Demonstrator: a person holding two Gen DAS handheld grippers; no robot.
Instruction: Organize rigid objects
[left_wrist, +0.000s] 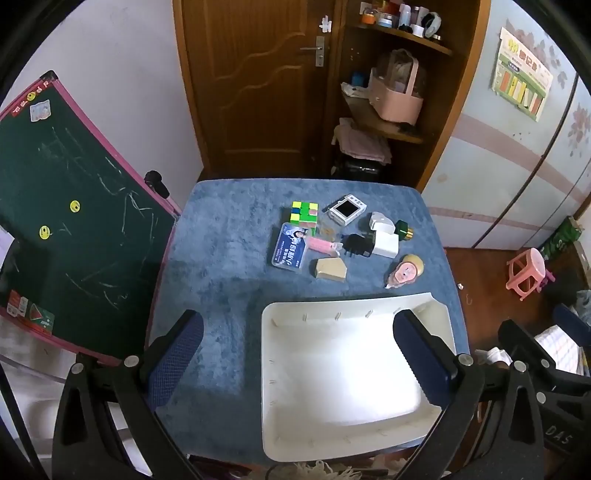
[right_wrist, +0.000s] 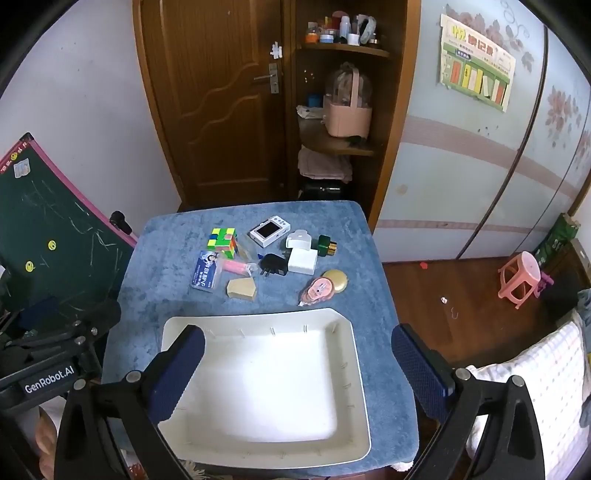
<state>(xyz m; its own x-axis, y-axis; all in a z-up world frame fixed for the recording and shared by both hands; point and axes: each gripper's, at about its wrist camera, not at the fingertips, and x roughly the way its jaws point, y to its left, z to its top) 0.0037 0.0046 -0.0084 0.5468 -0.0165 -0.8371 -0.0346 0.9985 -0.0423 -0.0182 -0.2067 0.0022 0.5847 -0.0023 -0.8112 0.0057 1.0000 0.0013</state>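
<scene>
A white tray (left_wrist: 288, 435) (right_wrist: 364, 406) lies empty at the near edge of a blue-covered table (left_wrist: 221, 229) (right_wrist: 166, 229). Beyond it lie a colour cube (left_wrist: 304, 216) (right_wrist: 222, 242), a small white camera (left_wrist: 347, 209) (right_wrist: 269, 230), a blue card case (left_wrist: 290, 248) (right_wrist: 205, 272), a pink eraser (left_wrist: 320, 244) (right_wrist: 234, 266), a tan block (left_wrist: 330, 269) (right_wrist: 242, 288), a black plug (left_wrist: 356, 245) (right_wrist: 272, 264), a white charger (left_wrist: 386, 243) (right_wrist: 303, 261), a green bottle (left_wrist: 403, 229) (right_wrist: 327, 245) and a pink tape dispenser (left_wrist: 404, 271) (right_wrist: 323, 286). My left gripper (left_wrist: 299, 362) and right gripper (right_wrist: 299, 365) are open and empty above the tray.
A green chalkboard (left_wrist: 66, 206) (right_wrist: 44, 229) leans left of the table. A wooden door (left_wrist: 255, 85) and shelves (left_wrist: 399, 125) stand behind. A pink stool (left_wrist: 526, 273) (right_wrist: 519, 278) sits on the floor at the right. A checked cushion (right_wrist: 535, 387) is near right.
</scene>
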